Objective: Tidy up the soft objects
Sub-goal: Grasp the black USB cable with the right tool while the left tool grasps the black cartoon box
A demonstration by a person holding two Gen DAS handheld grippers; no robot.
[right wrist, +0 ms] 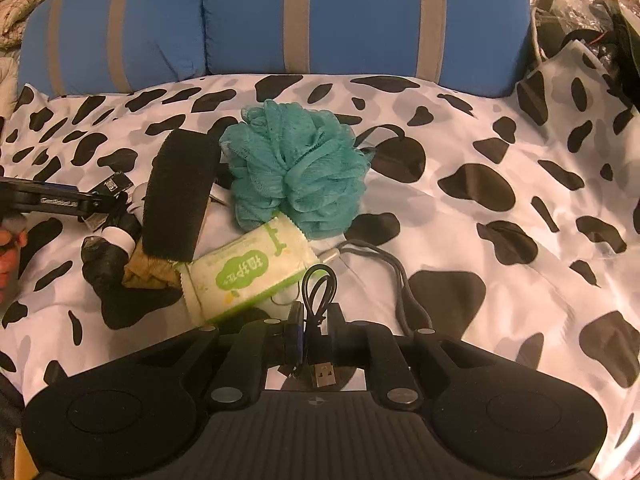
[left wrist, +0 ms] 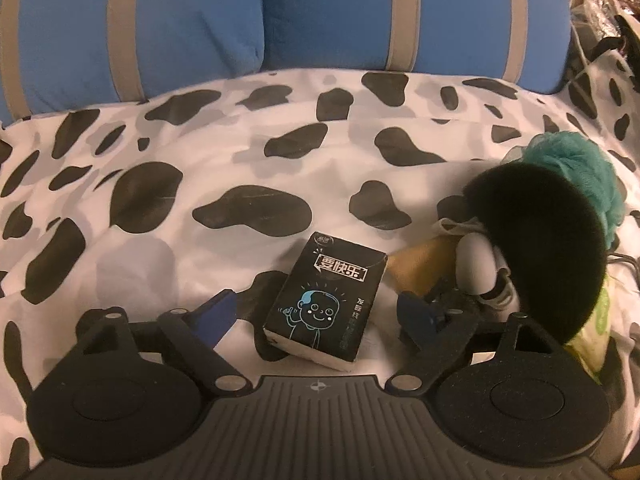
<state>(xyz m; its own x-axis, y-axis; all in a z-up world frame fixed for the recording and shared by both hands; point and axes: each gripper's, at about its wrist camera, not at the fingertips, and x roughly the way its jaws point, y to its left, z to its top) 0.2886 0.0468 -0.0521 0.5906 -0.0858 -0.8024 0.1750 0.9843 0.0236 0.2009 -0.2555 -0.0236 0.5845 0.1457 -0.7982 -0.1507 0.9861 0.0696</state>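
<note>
A black tissue pack [left wrist: 326, 304] printed with a cartoon figure lies on the cow-print sheet [left wrist: 240, 152]. It sits between the fingers of my left gripper [left wrist: 320, 314], which stand open with a gap on each side. My right gripper [right wrist: 316, 336] is shut on a thin black USB cable [right wrist: 320, 288], its plug hanging below the fingers. In front of it lie a green-and-white wipes pack [right wrist: 244, 276], a teal bath pouf [right wrist: 296, 168], a black fuzzy pad [right wrist: 176, 196] and a brown cloth [right wrist: 148, 272].
Blue pillows with grey stripes [right wrist: 320, 20] line the back of the bed. A grey cord [right wrist: 384, 256] trails to the right of the wipes pack. A black-and-white soft item [right wrist: 116, 240] lies left of the pad. Clutter fills the far right corner [right wrist: 592, 20].
</note>
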